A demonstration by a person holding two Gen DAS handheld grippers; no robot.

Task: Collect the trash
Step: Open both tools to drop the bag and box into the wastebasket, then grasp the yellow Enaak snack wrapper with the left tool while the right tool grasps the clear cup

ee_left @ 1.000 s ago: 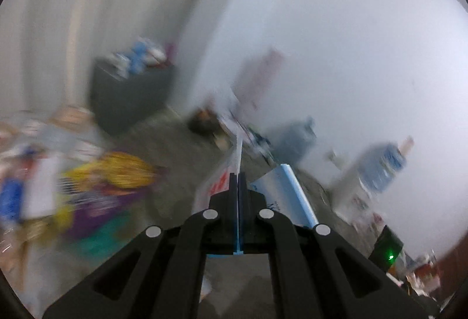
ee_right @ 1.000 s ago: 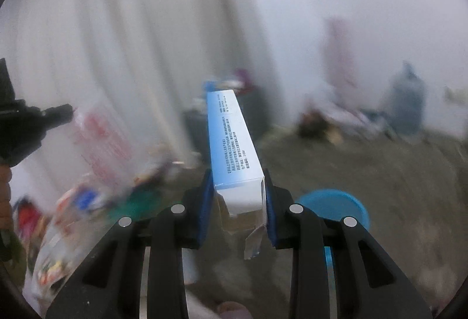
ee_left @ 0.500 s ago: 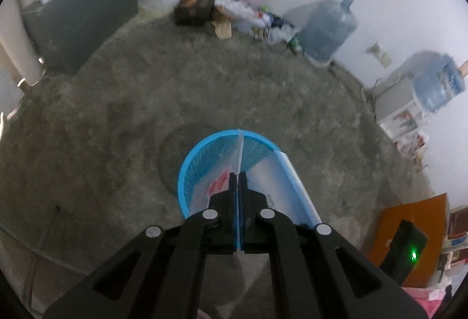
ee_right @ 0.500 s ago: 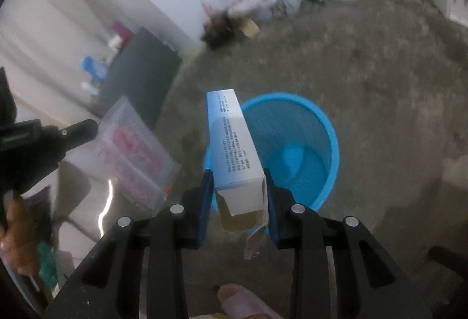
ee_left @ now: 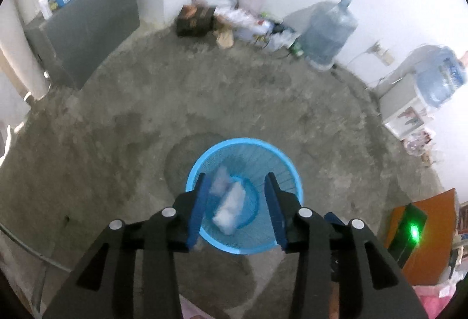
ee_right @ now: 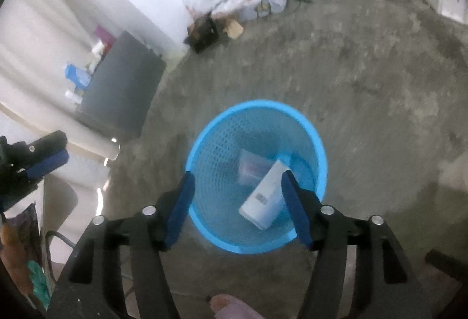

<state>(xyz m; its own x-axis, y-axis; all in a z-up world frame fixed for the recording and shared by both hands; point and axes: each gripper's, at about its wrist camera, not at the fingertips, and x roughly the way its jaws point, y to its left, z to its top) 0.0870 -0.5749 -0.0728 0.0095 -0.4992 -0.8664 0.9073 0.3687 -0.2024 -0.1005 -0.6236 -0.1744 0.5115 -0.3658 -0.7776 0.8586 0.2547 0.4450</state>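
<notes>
A blue mesh waste basket (ee_left: 288,165) (ee_right: 213,143) stands on the grey floor below both grippers. A white and blue carton (ee_right: 264,197) (ee_left: 231,206) and a clear plastic bag with red print (ee_right: 250,168) (ee_left: 219,180) lie in the basket. My left gripper (ee_left: 236,184) is open and empty above the basket; it also shows at the left edge of the right wrist view (ee_right: 44,155). My right gripper (ee_right: 235,183) is open and empty above the basket.
A dark grey cabinet (ee_left: 87,26) (ee_right: 120,85) with bottles on top stands at the left by the wall. A trash pile with a dark box (ee_left: 196,19) and water jugs (ee_left: 327,29) line the far wall. An orange box (ee_left: 421,237) lies at right. A foot (ee_right: 234,307) shows below.
Both grippers swung from a blurred view of the room down over the basket, then opened. The bag left my left gripper and the carton left my right; both now lie in the basket.
</notes>
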